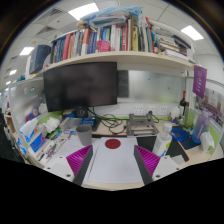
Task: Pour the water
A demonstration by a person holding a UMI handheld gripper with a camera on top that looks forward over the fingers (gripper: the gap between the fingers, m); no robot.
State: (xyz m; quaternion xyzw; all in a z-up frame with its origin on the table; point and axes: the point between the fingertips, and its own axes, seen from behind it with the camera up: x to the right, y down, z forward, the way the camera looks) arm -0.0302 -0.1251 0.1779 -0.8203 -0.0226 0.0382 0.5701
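While the gripper (113,160) hovers with fingers apart and empty over the cluttered counter (112,170), no water vessel is identifiable, perhaps among the items at one o'clock, so I'd fear a blind reach toppling clutter near the monitor (80,85).

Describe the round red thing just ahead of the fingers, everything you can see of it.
The red disc is a small, flat-looking round object, dark red, lying on a white sheet or board that runs forward between the fingers. It sits centred just beyond the tips of the gripper, whose fingers are open and apart from it, touching nothing. It could be a lid or a cup seen from above; its height and material cannot be told. Behind it stands desk clutter below a dark monitor.
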